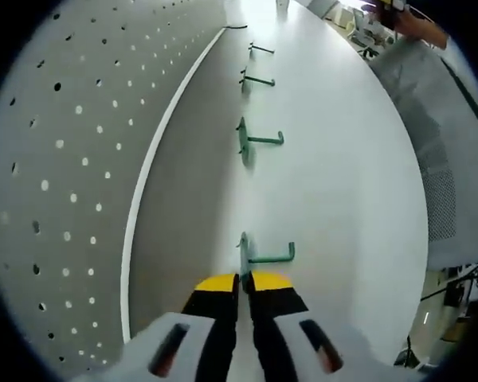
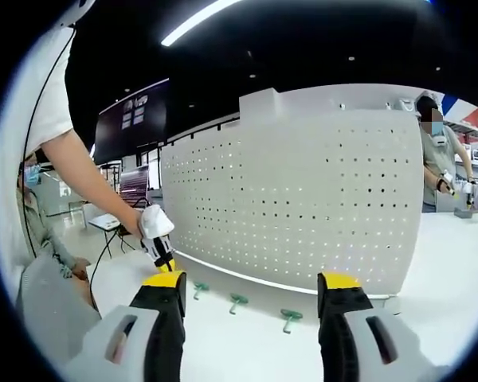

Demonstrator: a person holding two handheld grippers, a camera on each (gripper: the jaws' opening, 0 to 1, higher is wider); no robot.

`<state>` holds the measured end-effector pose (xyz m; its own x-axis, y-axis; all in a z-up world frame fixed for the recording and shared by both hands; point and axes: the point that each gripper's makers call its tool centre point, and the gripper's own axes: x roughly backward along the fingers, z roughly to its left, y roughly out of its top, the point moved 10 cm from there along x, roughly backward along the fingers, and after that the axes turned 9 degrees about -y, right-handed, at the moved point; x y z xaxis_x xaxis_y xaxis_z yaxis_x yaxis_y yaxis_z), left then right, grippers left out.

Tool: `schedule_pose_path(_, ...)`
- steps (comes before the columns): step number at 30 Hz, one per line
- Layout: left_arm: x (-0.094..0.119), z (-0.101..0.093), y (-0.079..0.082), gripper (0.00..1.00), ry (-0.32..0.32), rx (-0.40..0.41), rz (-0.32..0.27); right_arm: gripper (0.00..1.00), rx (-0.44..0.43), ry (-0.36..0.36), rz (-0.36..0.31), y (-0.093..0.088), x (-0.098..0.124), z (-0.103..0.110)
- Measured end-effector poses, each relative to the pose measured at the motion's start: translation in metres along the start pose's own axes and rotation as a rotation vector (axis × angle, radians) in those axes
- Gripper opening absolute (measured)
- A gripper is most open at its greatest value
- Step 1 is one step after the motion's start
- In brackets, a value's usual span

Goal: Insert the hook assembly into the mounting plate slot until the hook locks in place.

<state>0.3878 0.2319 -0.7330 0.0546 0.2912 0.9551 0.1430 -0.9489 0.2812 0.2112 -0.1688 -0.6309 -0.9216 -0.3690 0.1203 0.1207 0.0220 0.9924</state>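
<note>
The white perforated mounting plate (image 1: 72,183) stands upright along the table's left side in the left gripper view. Several green hooks lie in a row on the white table (image 1: 342,183) beside it. My left gripper (image 1: 244,280) is shut on the base of the nearest green hook (image 1: 263,256), whose arm points right. In the right gripper view the mounting plate (image 2: 303,199) faces me, with three green hooks (image 2: 237,301) on the table before it. A hand holds the left gripper (image 2: 162,259) down at the table on the left. My right gripper (image 2: 252,280) is open and holds nothing.
The other hooks (image 1: 255,141) lie further along the row, close to the plate's foot. The person's arm (image 2: 80,175) crosses the left of the right gripper view. Another person (image 2: 434,159) stands at the far right. A grey mesh chair (image 1: 438,119) sits past the table edge.
</note>
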Motion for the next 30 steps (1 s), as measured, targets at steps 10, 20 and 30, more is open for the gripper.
schedule_pose_path(10, 0.0, -0.0008, -0.0008, 0.04, 0.015, -0.001, -0.004, 0.64, 0.003, 0.002, 0.003, -0.0005, -0.0004, 0.0004)
schedule_pose_path(20, -0.0004, -0.0027, -0.001, 0.03, 0.039, -0.015, -0.006, 0.64, 0.009, 0.006, 0.004, -0.0002, -0.0004, 0.0013)
schedule_pose_path(30, 0.0014, -0.0061, -0.0043, 0.03, 0.069, 0.025, -0.062, 0.65, -0.008, 0.008, -0.005, 0.0008, 0.0003, 0.0009)
